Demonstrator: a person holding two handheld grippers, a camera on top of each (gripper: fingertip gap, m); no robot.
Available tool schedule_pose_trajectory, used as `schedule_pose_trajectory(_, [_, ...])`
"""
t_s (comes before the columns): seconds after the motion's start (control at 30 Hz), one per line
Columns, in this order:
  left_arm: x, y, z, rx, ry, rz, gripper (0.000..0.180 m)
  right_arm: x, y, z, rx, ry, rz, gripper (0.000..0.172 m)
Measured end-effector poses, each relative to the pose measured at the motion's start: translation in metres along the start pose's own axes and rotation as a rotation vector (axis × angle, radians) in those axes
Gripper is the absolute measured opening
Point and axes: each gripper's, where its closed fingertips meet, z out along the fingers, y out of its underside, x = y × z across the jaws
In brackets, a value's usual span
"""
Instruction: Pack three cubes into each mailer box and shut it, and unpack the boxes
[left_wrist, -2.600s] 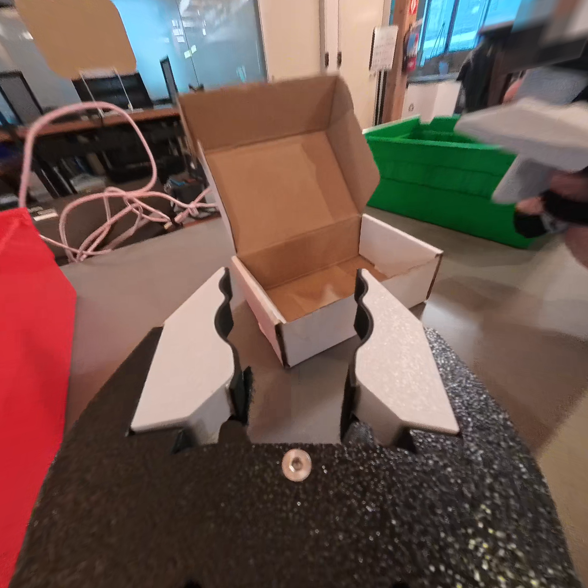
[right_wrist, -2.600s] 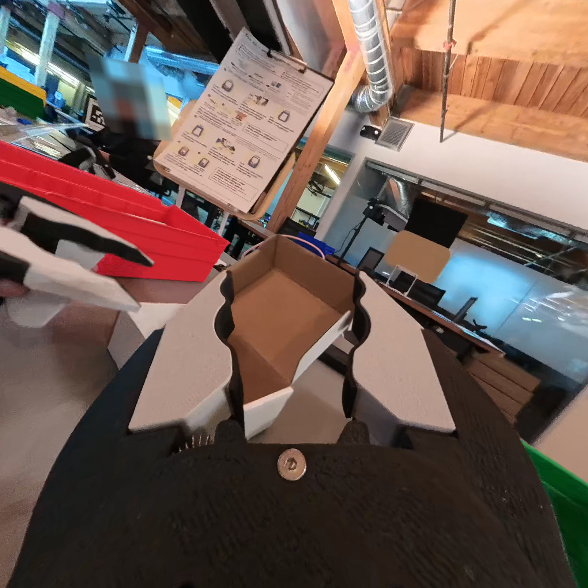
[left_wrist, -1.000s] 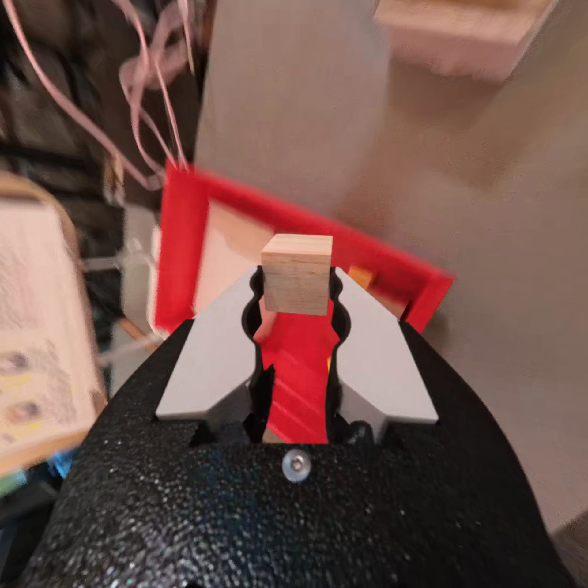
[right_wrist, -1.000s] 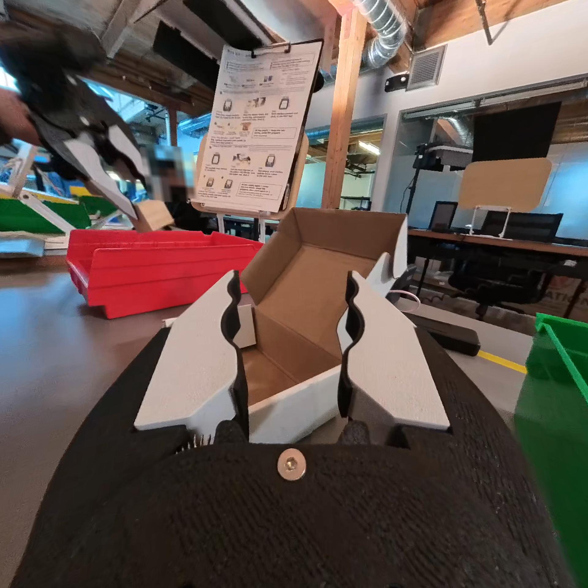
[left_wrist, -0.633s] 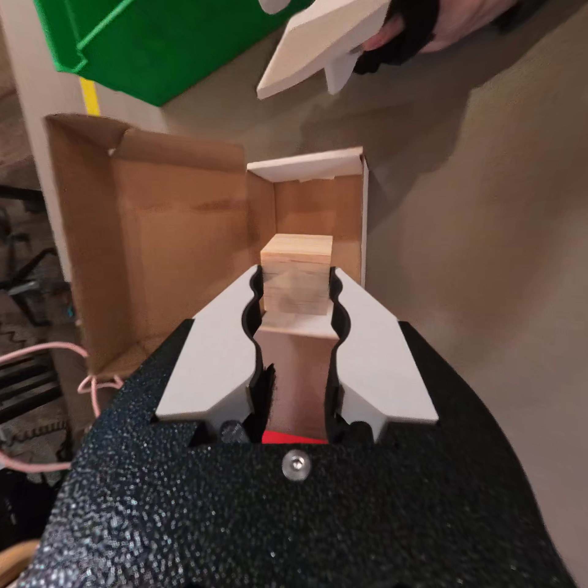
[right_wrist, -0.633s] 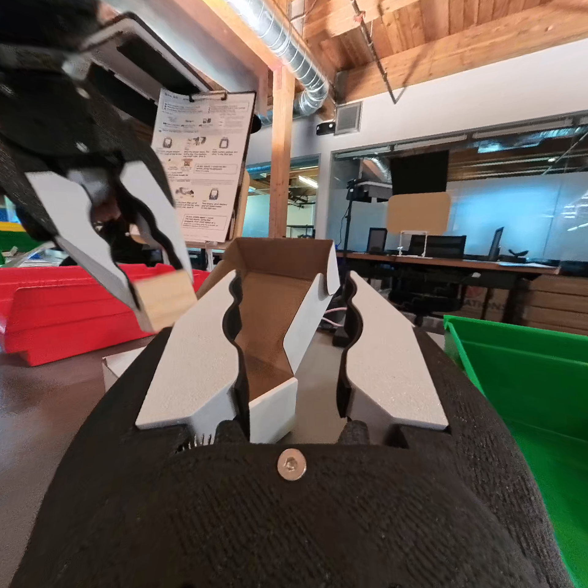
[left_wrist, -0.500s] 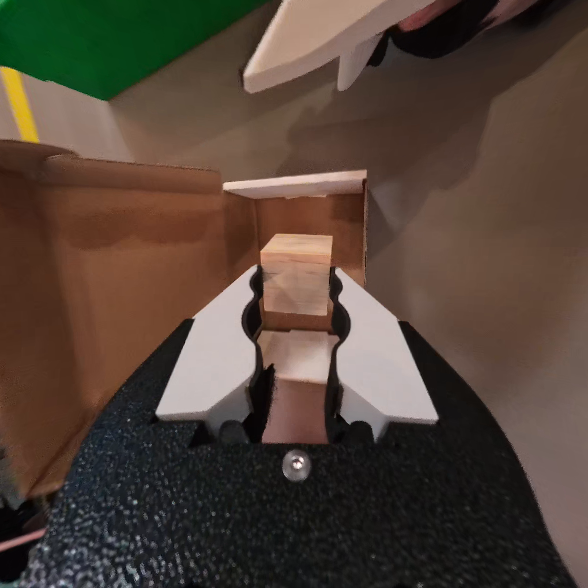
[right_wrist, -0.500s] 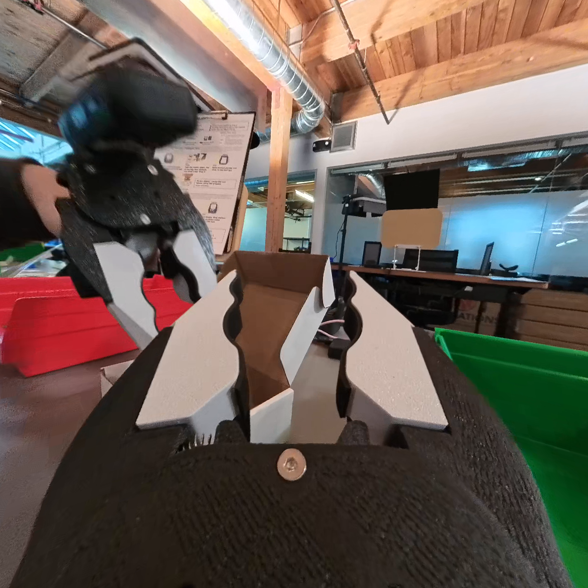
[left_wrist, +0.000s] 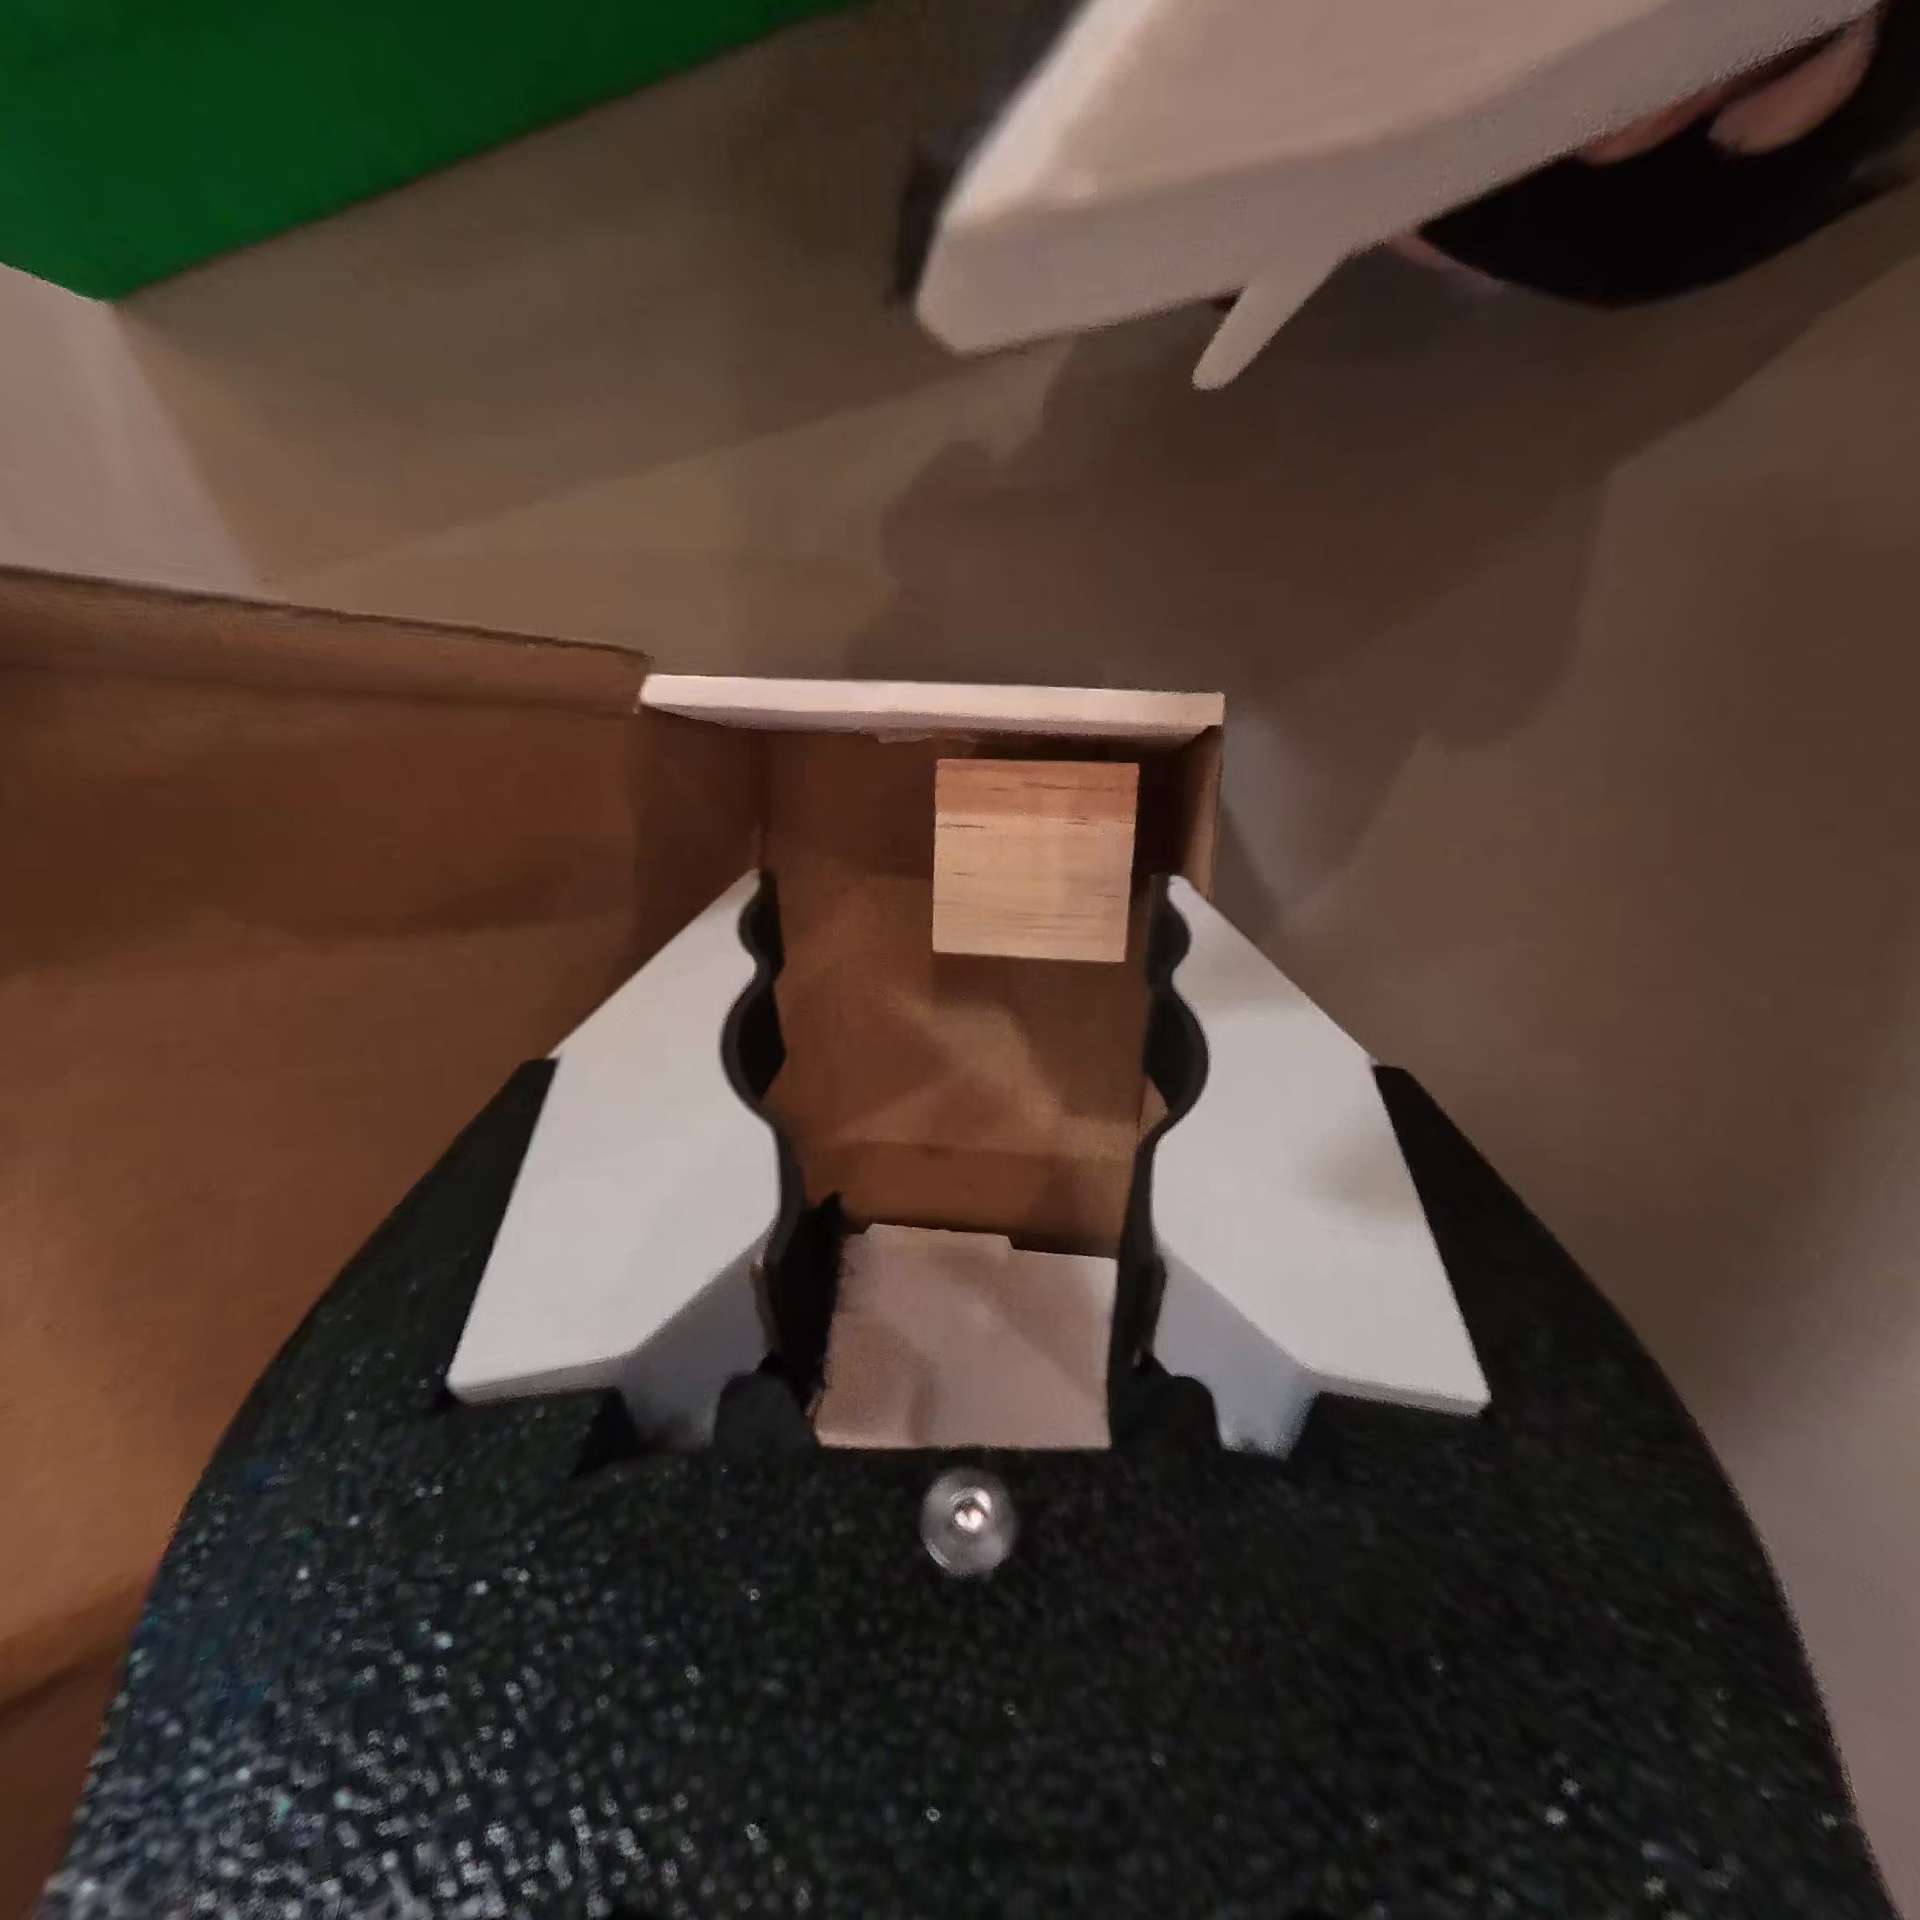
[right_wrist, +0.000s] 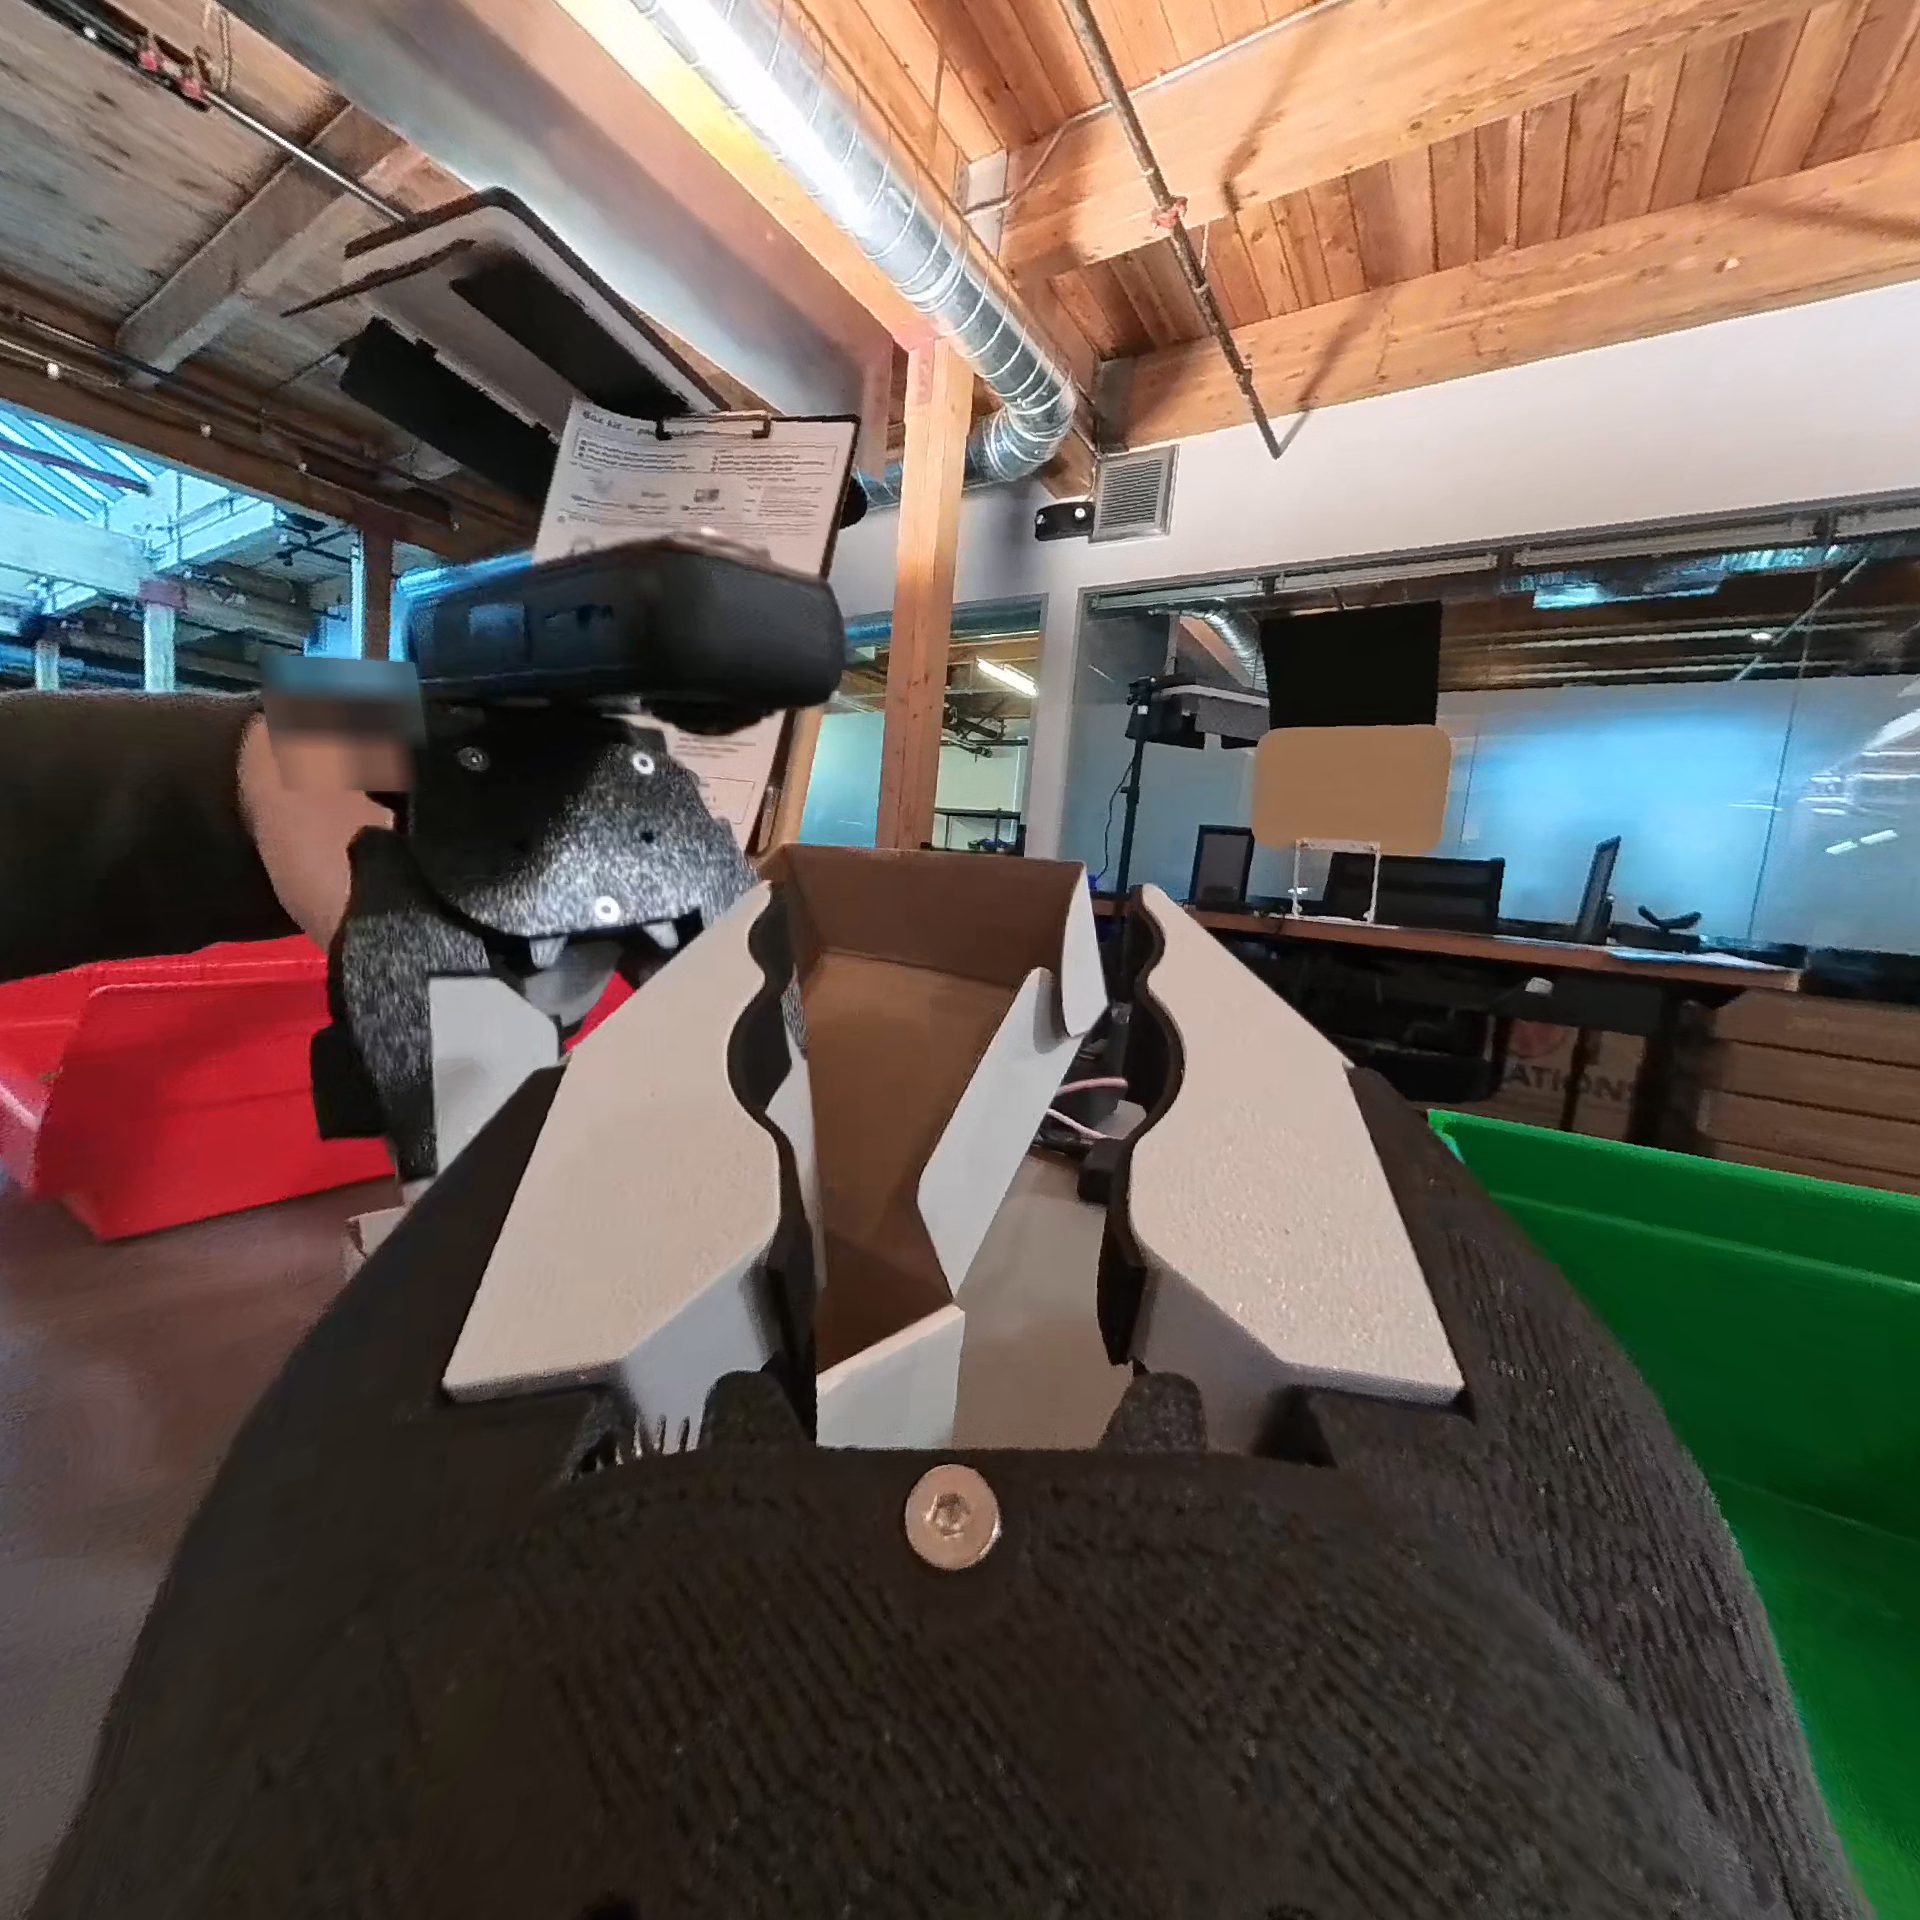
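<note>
Left gripper (left_wrist: 956, 904) jaws apart, nothing clamped; pale wooden cube (left_wrist: 1031, 858) sits free inside the open white-and-brown cardboard mailer box (left_wrist: 925, 707), at 1 o'clock from the fingertips, near the right finger. Right gripper (right_wrist: 951, 935) also apart, nothing pressed; box flap (right_wrist: 997, 1091) stands loose between its fingers. Printed clipboard sheet (right_wrist: 707, 468) at 11 o'clock, text too small. Grey-brown tabletop (left_wrist: 1558, 831); red bin (right_wrist: 177, 1070) at 9, green bin (right_wrist: 1714, 1299) at 3. Office room, timber ceiling (right_wrist: 1455, 156).
</note>
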Motion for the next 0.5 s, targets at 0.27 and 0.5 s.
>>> schedule_pose_trajectory(0.27, [-0.005, 0.034, -0.101, 0.150, -0.219, -0.068, 0.075, 0.000, 0.000, -0.003, -0.007, -0.022, -0.025, 0.063])
schedule_pose_trajectory(0.5, [-0.014, 0.185, -0.216, 0.073, -0.493, -0.476, 0.072, -0.001, 0.003, -0.003, -0.019, -0.031, -0.067, 0.061])
